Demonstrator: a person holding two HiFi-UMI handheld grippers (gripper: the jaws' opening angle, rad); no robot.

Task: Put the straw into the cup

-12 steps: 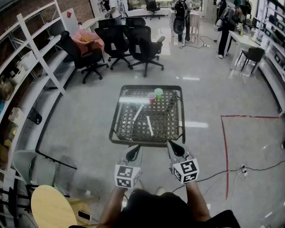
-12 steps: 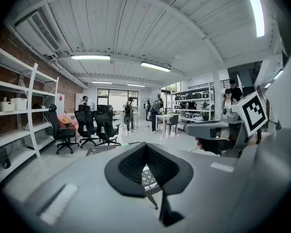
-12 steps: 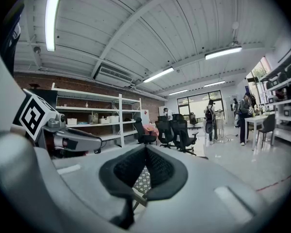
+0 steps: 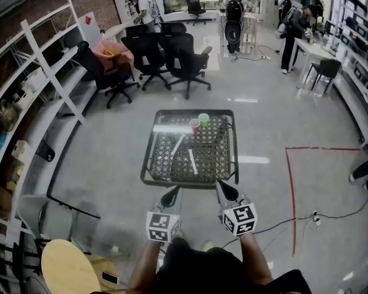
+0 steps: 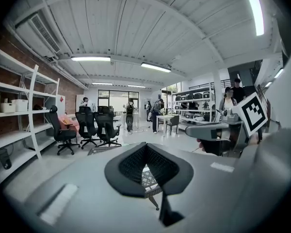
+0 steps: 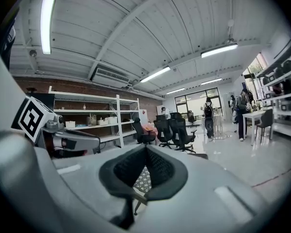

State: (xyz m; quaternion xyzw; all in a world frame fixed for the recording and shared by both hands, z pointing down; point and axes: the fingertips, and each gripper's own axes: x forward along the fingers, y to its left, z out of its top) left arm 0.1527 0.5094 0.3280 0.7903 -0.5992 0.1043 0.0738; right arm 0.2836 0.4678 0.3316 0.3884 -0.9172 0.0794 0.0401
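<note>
On a black mesh table (image 4: 148, 164) stand a red cup (image 4: 195, 126) and a green cup (image 4: 203, 119) near the far edge. Two white straws lie flat on the mesh: one straw (image 4: 193, 162) near the middle, the other straw (image 4: 178, 144) to its left. My left gripper (image 4: 170, 196) and right gripper (image 4: 224, 192) hover side by side just short of the table's near edge, apart from everything on it. In the left gripper view the left gripper (image 5: 146, 149) is shut and empty. The right gripper (image 6: 145, 152) is likewise shut with nothing in it.
Black office chairs (image 4: 172, 57) stand beyond the table. Shelving (image 4: 43, 97) runs along the left wall. A round wooden stool (image 4: 67, 268) sits at my near left. Red tape (image 4: 289, 188) and a cable (image 4: 331, 216) lie on the floor at right. People stand at the far desks.
Both grippers and the things on the table have stayed put. A person's legs have come further into view at the right edge.
</note>
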